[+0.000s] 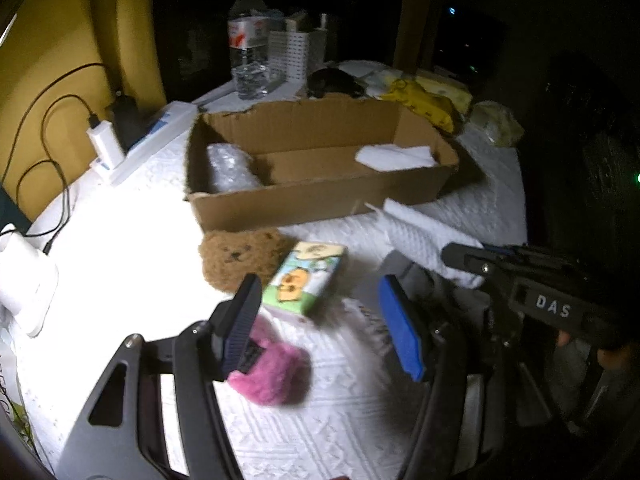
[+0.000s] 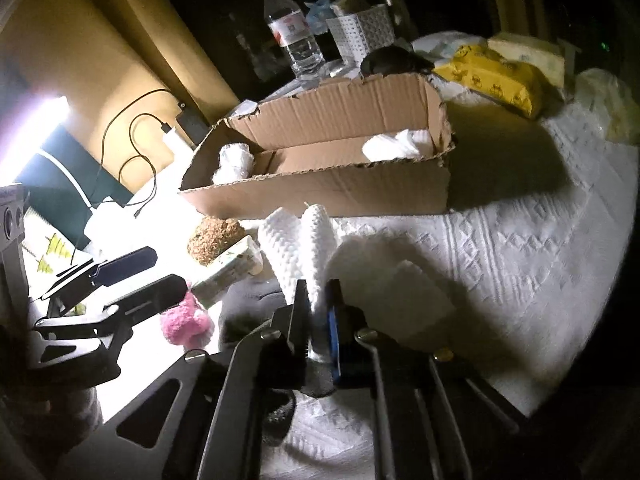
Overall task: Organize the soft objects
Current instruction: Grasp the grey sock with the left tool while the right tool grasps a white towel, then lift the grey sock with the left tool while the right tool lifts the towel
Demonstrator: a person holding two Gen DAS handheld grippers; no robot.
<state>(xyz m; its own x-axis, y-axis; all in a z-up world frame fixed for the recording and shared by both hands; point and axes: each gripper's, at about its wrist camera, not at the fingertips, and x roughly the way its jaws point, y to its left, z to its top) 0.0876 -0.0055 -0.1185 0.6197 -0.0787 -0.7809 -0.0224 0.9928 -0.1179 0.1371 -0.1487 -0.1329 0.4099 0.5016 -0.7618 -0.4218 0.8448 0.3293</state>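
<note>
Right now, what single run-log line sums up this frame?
right gripper: shut on white textured cloth | left gripper: open above pink fuzzy item | brown cardboard box: holds bubble wrap, white cloth

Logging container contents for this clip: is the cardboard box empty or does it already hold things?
Not empty. The cardboard box holds a bubble-wrap roll at its left end and a white cloth at its right; the middle is bare.

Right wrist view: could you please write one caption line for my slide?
Right gripper pinches a white textured cloth before the cardboard box; left gripper hangs open above a pink plush.
</note>
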